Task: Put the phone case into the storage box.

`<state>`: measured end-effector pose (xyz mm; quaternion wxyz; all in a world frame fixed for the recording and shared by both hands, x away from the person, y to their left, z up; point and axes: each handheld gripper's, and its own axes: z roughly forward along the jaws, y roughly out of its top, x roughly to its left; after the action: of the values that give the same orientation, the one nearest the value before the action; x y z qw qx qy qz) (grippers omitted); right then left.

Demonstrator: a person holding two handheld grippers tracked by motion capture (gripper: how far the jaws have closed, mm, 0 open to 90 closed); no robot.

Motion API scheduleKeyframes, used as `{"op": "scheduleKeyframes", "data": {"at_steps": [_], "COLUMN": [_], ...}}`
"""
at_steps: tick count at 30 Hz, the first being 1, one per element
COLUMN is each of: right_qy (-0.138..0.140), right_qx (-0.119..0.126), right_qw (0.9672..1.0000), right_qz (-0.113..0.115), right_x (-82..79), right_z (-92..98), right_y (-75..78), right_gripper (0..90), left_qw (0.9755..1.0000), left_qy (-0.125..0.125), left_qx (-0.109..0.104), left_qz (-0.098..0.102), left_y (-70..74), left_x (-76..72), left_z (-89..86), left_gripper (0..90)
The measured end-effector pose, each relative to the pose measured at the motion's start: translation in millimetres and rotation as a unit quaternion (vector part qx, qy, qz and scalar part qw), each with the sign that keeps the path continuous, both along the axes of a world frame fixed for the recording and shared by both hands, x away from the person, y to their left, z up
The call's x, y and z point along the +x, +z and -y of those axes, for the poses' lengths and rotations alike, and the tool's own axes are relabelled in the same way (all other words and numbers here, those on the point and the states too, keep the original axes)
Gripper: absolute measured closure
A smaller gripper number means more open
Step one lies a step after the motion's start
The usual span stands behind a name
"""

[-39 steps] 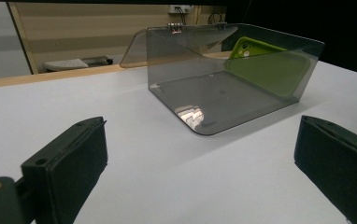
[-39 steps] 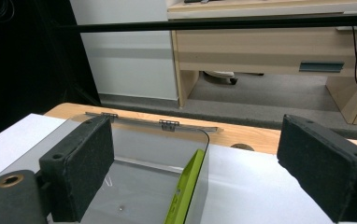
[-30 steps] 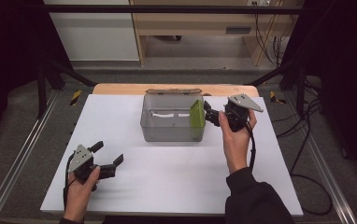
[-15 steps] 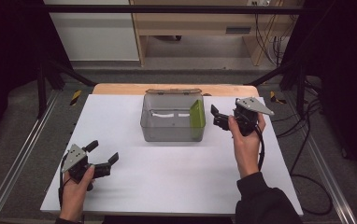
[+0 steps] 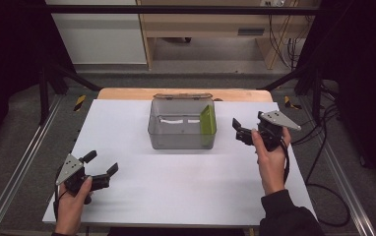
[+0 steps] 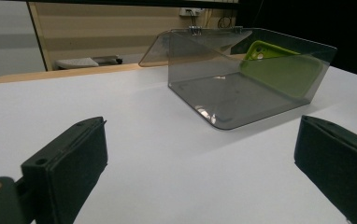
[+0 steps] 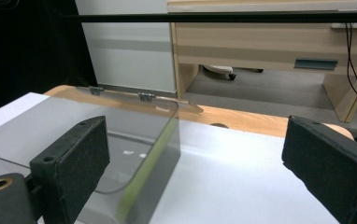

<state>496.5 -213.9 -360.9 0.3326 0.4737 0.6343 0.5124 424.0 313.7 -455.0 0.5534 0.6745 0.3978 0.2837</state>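
Smoky clear box (image 5: 181, 135), lid open backward, mid-table, green phone (image 5: 207, 119) leaning upright against its right wall

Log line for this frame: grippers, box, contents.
left gripper: open, near table edge, empty | right gripper: open, right of box, empty | smoky clear box: lid open | green phone: inside, leaning on right wall

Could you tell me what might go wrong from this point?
The green phone leans upright against the side wall of the clear box, so a nudge could tip it flat. The box lid hangs open behind; the open right hand-held gripper, close beside the box, could bump and shift it.
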Motion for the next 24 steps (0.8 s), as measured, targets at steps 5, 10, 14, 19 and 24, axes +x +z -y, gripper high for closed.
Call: {"op": "scheduleKeyframes", "data": {"at_steps": [5,10,14,19,24], "right_qy": [-0.005,-0.009,-0.011,-0.016,-0.017], "right_qx": [0.003,0.005,0.003,-0.003,-0.011], "right_qw": [1.0,0.9999,0.9999,0.9999,0.9997], "right_qz": [-0.001,-0.004,-0.005,-0.004,0.01], "right_x": [-5.8,-10.9,-14.9,-20.2,-25.3], "right_z": [11.4,21.0,27.3,34.8,41.5], "right_y": [-4.8,-9.4,-12.7,-17.4,-24.4], "right_gripper": [7.5,7.0,6.5,5.8,5.3], "left_qw": [1.0,1.0,1.0,1.0,1.0], "left_qy": [0.002,0.003,-0.001,0.0,0.001], "left_qx": [0.002,0.001,0.004,0.003,0.005], "left_qz": [0.001,0.001,0.0,0.0,-0.001], "left_y": [0.1,0.1,-0.3,-0.2,-0.2], "left_x": [-4.6,-6.4,-6.4,-6.5,-6.9], "left_z": [-4.8,-5.7,-3.9,-4.3,-3.5], "left_gripper": [2.5,2.4,2.4,2.4,2.4]}}
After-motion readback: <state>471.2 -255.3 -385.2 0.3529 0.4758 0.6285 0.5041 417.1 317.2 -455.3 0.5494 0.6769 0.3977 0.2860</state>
